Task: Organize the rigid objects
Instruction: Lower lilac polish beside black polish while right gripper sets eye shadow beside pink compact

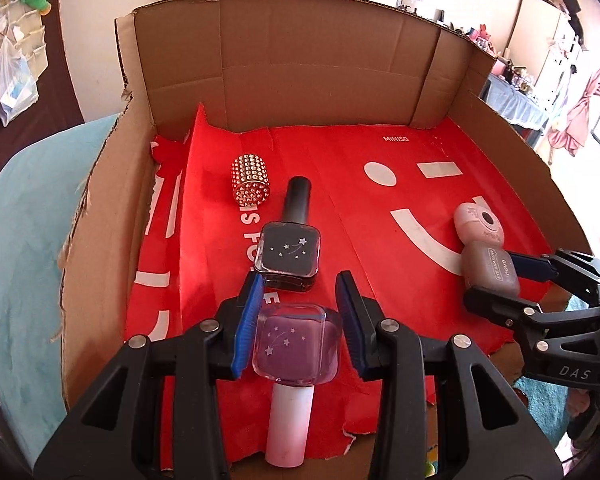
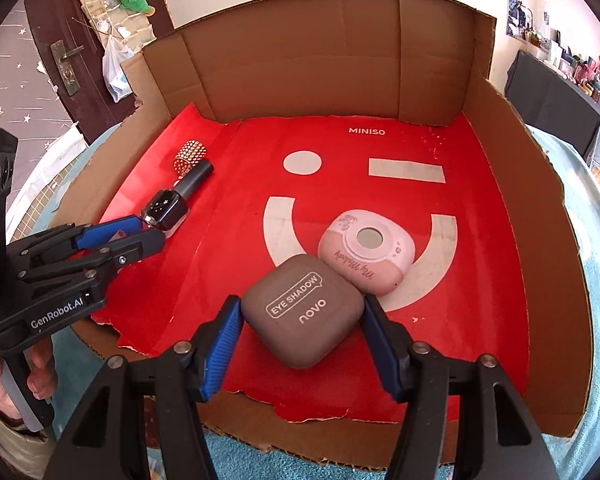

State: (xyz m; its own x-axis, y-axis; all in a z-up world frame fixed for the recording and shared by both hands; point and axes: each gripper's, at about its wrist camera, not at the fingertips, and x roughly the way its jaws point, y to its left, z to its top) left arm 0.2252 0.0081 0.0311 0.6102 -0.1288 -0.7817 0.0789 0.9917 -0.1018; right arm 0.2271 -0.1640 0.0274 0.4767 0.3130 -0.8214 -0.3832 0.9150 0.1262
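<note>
My left gripper (image 1: 298, 320) is closed around a purple nail polish bottle (image 1: 296, 348) with a white cap; its left pad touches the bottle and a small gap shows at the right pad. A black nail polish bottle (image 1: 290, 254) lies just ahead, and a studded gold cylinder (image 1: 250, 180) beyond it. My right gripper (image 2: 300, 328) grips a brown eye shadow case (image 2: 304, 316), which touches a pink round-cornered case (image 2: 366, 256). In the right wrist view the left gripper (image 2: 136, 236) reaches beside the black bottle (image 2: 166, 210).
Everything lies on a red Miniso paper sheet (image 2: 440, 216) inside a low cardboard box (image 2: 320, 60) with walls at the back and sides. The box sits on a teal cloth (image 1: 20, 240). A hand (image 2: 4, 380) holds the left gripper's handle.
</note>
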